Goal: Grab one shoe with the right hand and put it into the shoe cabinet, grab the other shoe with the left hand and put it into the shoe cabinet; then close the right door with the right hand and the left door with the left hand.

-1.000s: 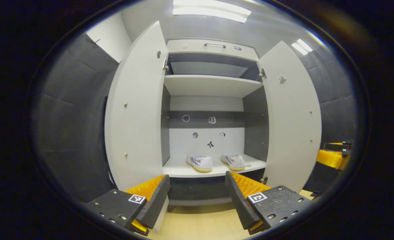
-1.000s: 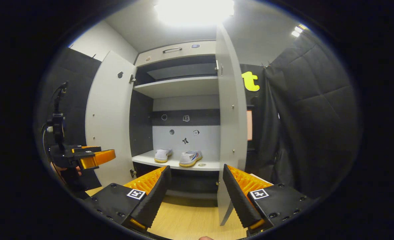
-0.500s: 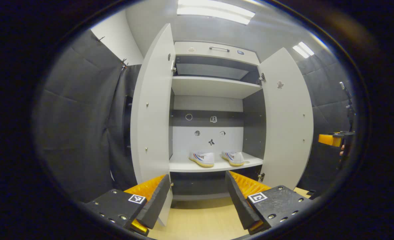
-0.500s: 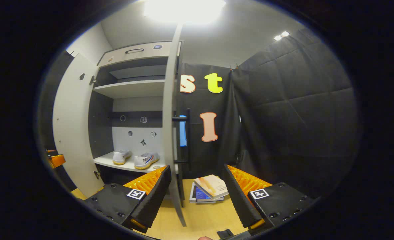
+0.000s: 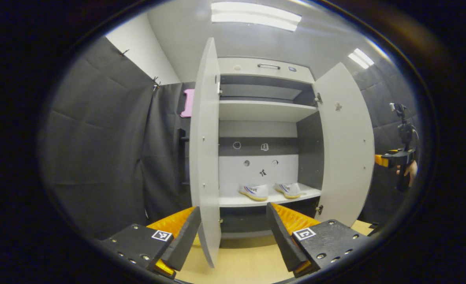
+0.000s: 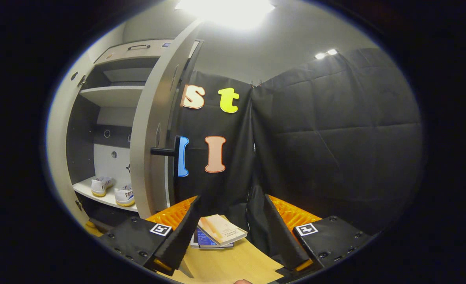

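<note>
The cabinet (image 5: 264,118) is tall, pale grey with dark inner walls, and it stands against the far wall. Both doors are open. The left door (image 5: 205,157) is seen nearly edge-on in the left gripper view; the right door (image 5: 345,150) swings out to the right. In the right gripper view the right door (image 6: 150,130) is near on the left, with its dark bar handle (image 6: 166,151) on the outer face. The two shoes (image 5: 270,191) are white with yellowish soles and lie side by side on the low shelf (image 5: 233,200), so the placing seems done and closing the right door is the step in hand.

To do it well, I think the right gripper (image 6: 227,232) should go behind the door's outer face, near the free edge, and push slowly until it meets the frame. Its jaws are apart and hold nothing. The left gripper (image 5: 233,232) is also wide open and empty, with the left door's lower edge between its fingers. Some books (image 6: 217,234) lie on the floor near the right gripper.
</note>
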{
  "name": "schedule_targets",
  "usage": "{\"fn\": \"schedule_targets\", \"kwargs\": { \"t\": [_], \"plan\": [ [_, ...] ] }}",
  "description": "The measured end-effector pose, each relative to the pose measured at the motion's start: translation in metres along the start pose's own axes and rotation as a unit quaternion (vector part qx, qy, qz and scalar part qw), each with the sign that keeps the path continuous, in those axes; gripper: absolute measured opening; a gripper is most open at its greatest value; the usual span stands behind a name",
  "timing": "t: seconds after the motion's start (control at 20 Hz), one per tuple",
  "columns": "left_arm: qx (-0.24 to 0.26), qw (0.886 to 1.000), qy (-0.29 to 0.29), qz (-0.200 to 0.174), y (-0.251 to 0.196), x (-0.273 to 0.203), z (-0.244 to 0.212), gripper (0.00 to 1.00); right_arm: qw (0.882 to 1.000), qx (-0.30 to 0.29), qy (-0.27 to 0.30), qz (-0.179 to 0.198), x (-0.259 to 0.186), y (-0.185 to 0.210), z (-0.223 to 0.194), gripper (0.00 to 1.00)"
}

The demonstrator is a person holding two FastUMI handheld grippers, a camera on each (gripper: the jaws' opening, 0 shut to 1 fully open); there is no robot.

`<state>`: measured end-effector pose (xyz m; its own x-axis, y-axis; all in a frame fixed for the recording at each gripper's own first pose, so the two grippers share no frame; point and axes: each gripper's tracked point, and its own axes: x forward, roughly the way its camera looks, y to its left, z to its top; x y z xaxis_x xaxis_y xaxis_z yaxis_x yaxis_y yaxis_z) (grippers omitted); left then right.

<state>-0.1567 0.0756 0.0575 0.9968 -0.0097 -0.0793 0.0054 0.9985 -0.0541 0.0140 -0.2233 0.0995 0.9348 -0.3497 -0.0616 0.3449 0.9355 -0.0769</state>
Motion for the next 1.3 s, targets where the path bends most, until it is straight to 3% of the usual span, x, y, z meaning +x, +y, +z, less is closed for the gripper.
{"fn": "schedule_targets", "kwargs": {
  "t": [0.2, 0.5, 0.55, 0.65, 0.95, 1.3],
  "plan": [
    [0.000, 1.000, 0.003, 0.026, 0.033, -0.008, -0.002, 0.95, 1.000, 0.000, -0.003, -0.006, -0.005, 0.011, 0.002, 0.89],
    [-0.016, 0.999, 0.002, 0.047, 0.066, -0.006, -0.003, 0.95, 1.000, 0.014, 0.000, 0.018, -0.019, 0.038, 0.002, 0.92],
    [-0.016, 0.999, 0.001, 0.049, 0.069, -0.004, -0.003, 0.95, 0.999, 0.017, -0.001, 0.027, -0.022, 0.046, 0.004, 0.89],
    [-0.017, 0.998, 0.002, 0.053, 0.073, -0.005, -0.006, 0.95, 0.999, 0.022, -0.004, 0.043, -0.028, 0.061, 0.005, 0.92],
    [-0.018, 0.998, 0.013, 0.066, 0.087, -0.011, -0.016, 0.95, 0.995, 0.030, -0.010, 0.094, -0.036, 0.105, 0.008, 0.89],
    [-0.012, 0.994, 0.019, 0.106, 0.120, -0.020, -0.021, 0.95, 0.981, 0.025, -0.013, 0.192, -0.049, 0.178, 0.012, 0.93]
  ]
}}
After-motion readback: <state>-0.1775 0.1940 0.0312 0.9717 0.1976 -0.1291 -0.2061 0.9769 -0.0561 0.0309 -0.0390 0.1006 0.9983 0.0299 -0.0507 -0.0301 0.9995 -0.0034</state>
